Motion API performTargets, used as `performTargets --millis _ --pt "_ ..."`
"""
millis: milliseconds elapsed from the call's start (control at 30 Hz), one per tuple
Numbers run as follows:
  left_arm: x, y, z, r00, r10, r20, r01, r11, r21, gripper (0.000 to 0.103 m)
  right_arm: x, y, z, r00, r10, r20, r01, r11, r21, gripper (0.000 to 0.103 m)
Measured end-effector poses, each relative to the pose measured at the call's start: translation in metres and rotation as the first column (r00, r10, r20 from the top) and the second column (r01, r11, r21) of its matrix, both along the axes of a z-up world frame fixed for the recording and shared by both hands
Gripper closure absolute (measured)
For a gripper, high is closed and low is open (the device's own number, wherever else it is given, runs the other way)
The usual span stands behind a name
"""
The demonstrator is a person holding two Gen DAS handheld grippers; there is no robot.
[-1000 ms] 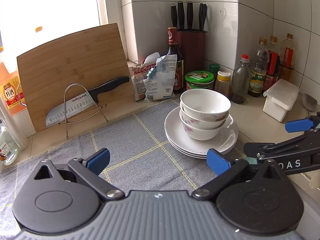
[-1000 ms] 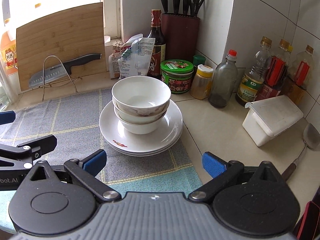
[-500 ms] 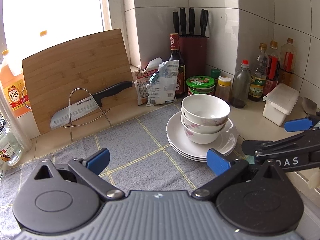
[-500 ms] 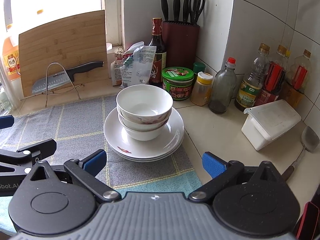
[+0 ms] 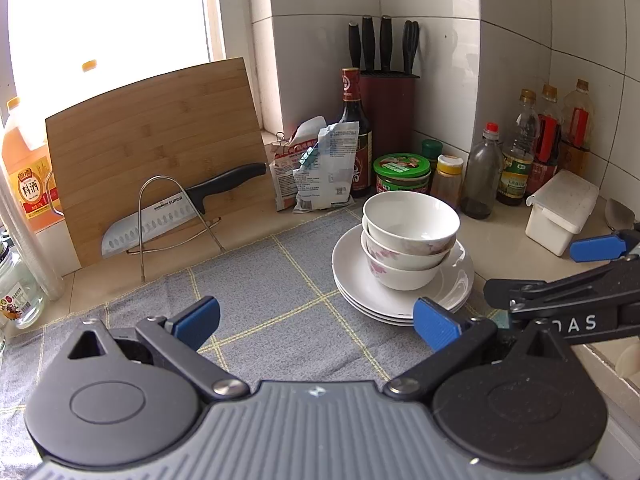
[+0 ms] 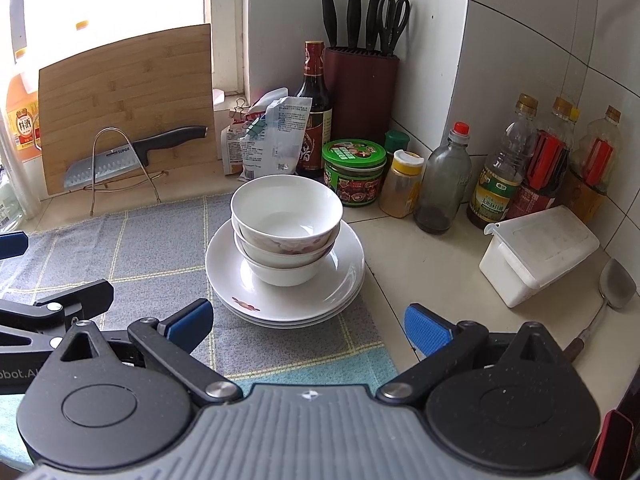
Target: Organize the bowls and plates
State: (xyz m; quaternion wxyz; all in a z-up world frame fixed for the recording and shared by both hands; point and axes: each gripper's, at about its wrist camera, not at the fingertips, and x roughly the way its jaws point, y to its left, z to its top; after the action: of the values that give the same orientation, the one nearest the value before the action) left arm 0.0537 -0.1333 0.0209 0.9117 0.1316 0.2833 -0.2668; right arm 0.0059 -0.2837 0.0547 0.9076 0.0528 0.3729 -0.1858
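Stacked white bowls (image 5: 408,236) (image 6: 286,224) nest on a pile of white plates (image 5: 352,280) (image 6: 224,264), all resting on a grey-blue checked cloth (image 5: 260,280) (image 6: 160,248). My left gripper (image 5: 316,322) is open and empty, hovering over the cloth to the left of and nearer than the stack. My right gripper (image 6: 306,324) is open and empty too, held just in front of the plates. Each gripper shows at the edge of the other's view.
A bamboo cutting board (image 5: 156,148) and a knife on a wire rack (image 5: 180,208) stand at the back left. Knife block (image 6: 360,96), sauce bottles (image 6: 504,172), jars, snack bags (image 5: 320,168) and a white lidded box (image 6: 536,252) crowd the tiled corner. A spatula (image 6: 612,292) lies at right.
Both grippers have pulled back and risen a little from the stack, so the bowls and plates look smaller and farther. Nothing was picked up or moved.
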Motion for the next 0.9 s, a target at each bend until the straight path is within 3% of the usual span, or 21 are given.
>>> performTargets --millis 900 --pt "-0.0005 0.0015 0.0008 1.000 0.000 -0.001 0.000 1.000 0.001 0.001 -0.0018 0.0014 0.0016 1.000 -0.003 0.003 0.003 1.000 -0.011 0.000"
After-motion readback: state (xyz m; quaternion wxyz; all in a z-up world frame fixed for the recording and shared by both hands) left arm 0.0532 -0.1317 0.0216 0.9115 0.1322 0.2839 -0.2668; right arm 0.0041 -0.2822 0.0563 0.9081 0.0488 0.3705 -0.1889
